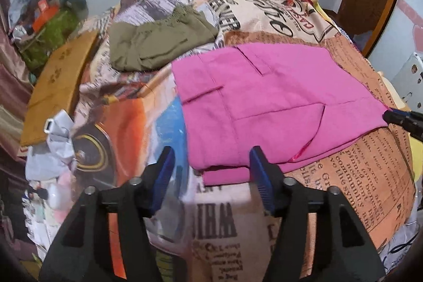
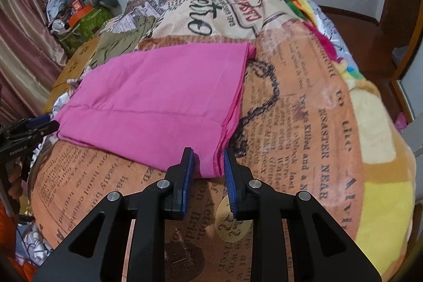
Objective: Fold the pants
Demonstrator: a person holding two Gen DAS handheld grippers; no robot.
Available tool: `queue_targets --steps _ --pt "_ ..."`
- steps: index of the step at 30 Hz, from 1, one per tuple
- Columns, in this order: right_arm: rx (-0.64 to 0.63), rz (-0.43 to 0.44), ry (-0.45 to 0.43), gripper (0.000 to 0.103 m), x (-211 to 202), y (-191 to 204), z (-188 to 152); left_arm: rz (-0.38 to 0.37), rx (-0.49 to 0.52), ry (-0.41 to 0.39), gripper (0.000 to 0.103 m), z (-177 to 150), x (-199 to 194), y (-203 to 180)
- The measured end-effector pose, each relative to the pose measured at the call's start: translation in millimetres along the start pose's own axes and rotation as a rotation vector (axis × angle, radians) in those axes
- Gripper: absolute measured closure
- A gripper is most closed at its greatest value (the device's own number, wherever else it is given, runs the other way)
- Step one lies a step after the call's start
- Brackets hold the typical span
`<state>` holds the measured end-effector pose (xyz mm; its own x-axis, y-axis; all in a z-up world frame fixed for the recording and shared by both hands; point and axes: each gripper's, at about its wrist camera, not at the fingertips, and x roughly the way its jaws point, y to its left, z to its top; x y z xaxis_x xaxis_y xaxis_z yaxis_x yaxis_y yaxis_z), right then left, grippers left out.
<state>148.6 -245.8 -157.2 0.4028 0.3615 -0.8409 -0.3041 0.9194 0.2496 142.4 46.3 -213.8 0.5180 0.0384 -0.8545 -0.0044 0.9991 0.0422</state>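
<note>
Pink pants lie flat and partly folded on a bed covered by a newspaper-print blanket. My left gripper is open, its blue pads either side of the near waist-end corner of the pants. In the right wrist view the pants stretch away to the left. My right gripper is open with the near hem corner of the pants between its pads. The right gripper's tip shows at the pants' right corner in the left view. The left gripper shows at the far left in the right view.
Folded olive-green pants lie further back on the bed. A cardboard box and crumpled grey plastic sit at the bed's left side. A cluttered green bag stands by the wall. A yellow plush blanket lies at the right.
</note>
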Motion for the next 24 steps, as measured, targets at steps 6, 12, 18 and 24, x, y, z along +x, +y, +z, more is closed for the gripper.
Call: queue_targets --steps 6,12,18,24 --pt "-0.009 -0.022 -0.062 0.065 -14.4 0.2 17.7 0.05 -0.018 -0.066 0.029 21.4 -13.5 12.4" --pt "-0.052 -0.036 -0.121 0.061 -21.1 5.4 41.7 0.085 -0.068 -0.115 0.022 58.2 -14.2 31.5" --pt "-0.076 -0.037 -0.153 0.061 -15.2 6.2 69.0 0.085 -0.103 -0.115 0.015 85.1 0.1 46.7" --pt "-0.081 -0.033 -0.174 0.054 1.1 0.4 94.2 0.073 -0.13 -0.058 0.012 106.5 33.2 57.1"
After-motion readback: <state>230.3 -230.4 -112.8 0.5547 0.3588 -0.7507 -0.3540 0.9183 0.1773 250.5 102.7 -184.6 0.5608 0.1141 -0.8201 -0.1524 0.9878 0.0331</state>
